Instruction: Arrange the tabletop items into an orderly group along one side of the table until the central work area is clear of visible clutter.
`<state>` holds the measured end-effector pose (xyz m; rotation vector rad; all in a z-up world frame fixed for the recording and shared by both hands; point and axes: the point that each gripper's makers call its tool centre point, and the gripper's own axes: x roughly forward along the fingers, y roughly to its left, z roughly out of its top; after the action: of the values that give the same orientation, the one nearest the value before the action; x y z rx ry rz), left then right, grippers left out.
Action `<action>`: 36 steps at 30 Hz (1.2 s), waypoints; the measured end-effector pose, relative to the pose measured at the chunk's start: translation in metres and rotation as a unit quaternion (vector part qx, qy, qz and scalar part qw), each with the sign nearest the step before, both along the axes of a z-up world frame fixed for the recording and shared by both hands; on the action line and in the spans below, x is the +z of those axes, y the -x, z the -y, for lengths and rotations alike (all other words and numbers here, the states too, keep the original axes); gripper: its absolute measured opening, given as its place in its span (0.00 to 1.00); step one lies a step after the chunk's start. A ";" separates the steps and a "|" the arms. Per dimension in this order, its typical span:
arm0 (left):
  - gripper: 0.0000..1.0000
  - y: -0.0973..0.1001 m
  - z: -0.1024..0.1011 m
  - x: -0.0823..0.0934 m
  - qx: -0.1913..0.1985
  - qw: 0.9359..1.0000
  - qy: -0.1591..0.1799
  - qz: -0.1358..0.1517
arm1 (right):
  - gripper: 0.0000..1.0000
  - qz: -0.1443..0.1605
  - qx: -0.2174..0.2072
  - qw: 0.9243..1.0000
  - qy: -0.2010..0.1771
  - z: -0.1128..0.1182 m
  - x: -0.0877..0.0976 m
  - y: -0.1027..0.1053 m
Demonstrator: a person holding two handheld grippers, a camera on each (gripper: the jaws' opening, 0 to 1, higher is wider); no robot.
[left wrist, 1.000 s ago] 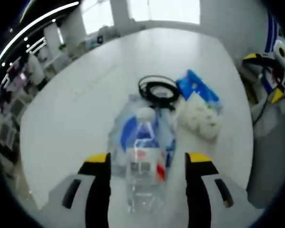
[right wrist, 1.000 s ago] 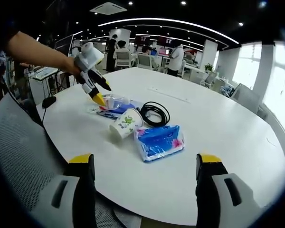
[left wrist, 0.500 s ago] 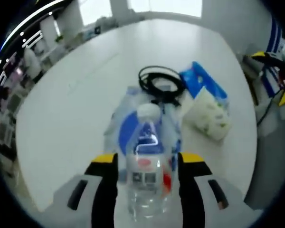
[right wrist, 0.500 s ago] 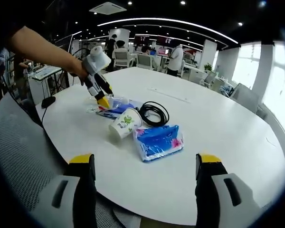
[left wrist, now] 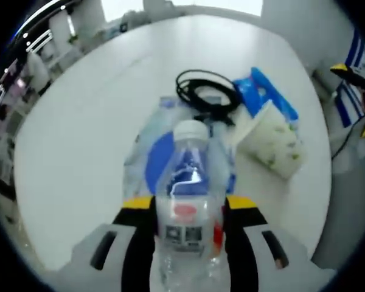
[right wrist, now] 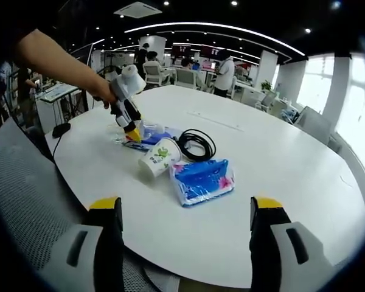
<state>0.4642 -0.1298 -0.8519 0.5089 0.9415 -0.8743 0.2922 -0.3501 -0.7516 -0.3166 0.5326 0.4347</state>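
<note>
in the left gripper view, the left claw (left wrist: 185, 210) is closed on a clear water bottle (left wrist: 187, 201) with a white cap. its two yellow-tipped jaws press on both sides of the bottle. the bottle lies on a clear plastic bag with blue on it (left wrist: 155, 164), on the white round table (left wrist: 79, 134). just past the bag is a coil of black cable (left wrist: 204, 94). beside the cable is a blue tissue pack (left wrist: 271, 100), and a white paper cup with green marks (left wrist: 271, 143) lies tipped on its side next to the bag.

in the right gripper view, the right claw (right wrist: 181, 213) is wide open with nothing in it, at the near edge of the table. the things sit together in a bunch near the middle of the table, closer to the left side. a person's hand (right wrist: 100, 91) holds the left claw down on the bottle there. people and chairs are far behind the table.
</note>
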 end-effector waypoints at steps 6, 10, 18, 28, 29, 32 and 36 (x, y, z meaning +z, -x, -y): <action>0.39 0.002 0.001 0.003 -0.023 1.000 -0.005 0.015 | 0.86 0.002 -0.003 1.000 0.000 0.001 0.001 -0.001; 0.38 0.004 0.000 0.004 -0.028 0.999 -0.010 0.021 | 0.86 0.004 -0.004 1.000 -0.001 0.001 0.001 -0.001; 0.37 0.007 -0.009 0.012 -0.015 1.000 -0.004 0.022 | 0.86 0.006 -0.002 1.000 -0.001 0.000 0.002 -0.002; 0.36 0.017 -0.023 0.021 0.004 1.000 0.006 0.027 | 0.86 0.012 0.000 1.000 -0.001 -0.002 0.004 -0.002; 0.36 0.017 -0.024 0.024 0.007 0.999 0.010 0.030 | 0.87 0.013 0.001 1.000 -0.001 -0.002 0.004 -0.002; 0.36 0.019 -0.027 0.028 0.015 0.999 0.018 0.035 | 0.87 0.014 0.001 1.000 -0.002 -0.002 0.004 -0.002; 0.36 0.020 -0.033 0.035 0.029 0.998 0.033 0.043 | 0.87 0.016 0.002 1.000 -0.006 -0.004 0.005 -0.002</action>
<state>0.4442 -0.0970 -0.8165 0.4574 0.8429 -0.8214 0.2941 -0.3463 -0.7466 -0.3126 0.4987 0.4364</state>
